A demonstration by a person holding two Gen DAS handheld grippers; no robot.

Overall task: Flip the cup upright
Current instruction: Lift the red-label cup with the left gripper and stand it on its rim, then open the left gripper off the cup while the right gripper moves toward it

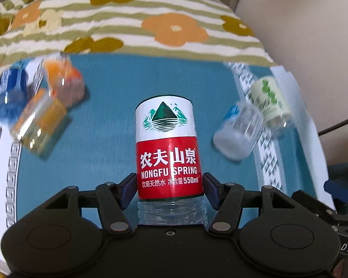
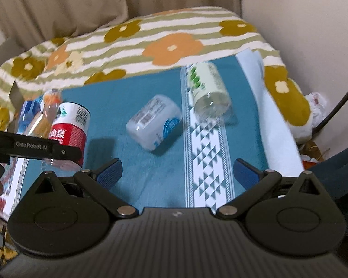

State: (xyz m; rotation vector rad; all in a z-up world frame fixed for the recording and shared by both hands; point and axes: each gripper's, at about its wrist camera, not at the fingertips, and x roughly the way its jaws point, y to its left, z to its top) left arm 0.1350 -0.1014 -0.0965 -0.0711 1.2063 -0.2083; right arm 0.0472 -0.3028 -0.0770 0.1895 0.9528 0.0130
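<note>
My left gripper (image 1: 169,191) is shut on a cut-off clear bottle cup with a red and white Nongfu Spring label (image 1: 168,148), its pads on both sides near the clear end. It also shows in the right wrist view (image 2: 69,128), held by the left gripper (image 2: 58,151) at the left. My right gripper (image 2: 177,173) is open and empty above the teal cloth. A white and blue cup (image 2: 154,121) and a pale green labelled cup (image 2: 208,90) lie on their sides ahead of it; both also show in the left wrist view (image 1: 239,129) (image 1: 270,99).
Several orange and blue labelled cups (image 1: 34,102) lie clustered at the left of the teal patterned cloth (image 1: 109,120). A flowered striped blanket (image 1: 127,23) covers the far side. Beige curtain and wall stand behind. A cable (image 2: 336,106) runs at the right.
</note>
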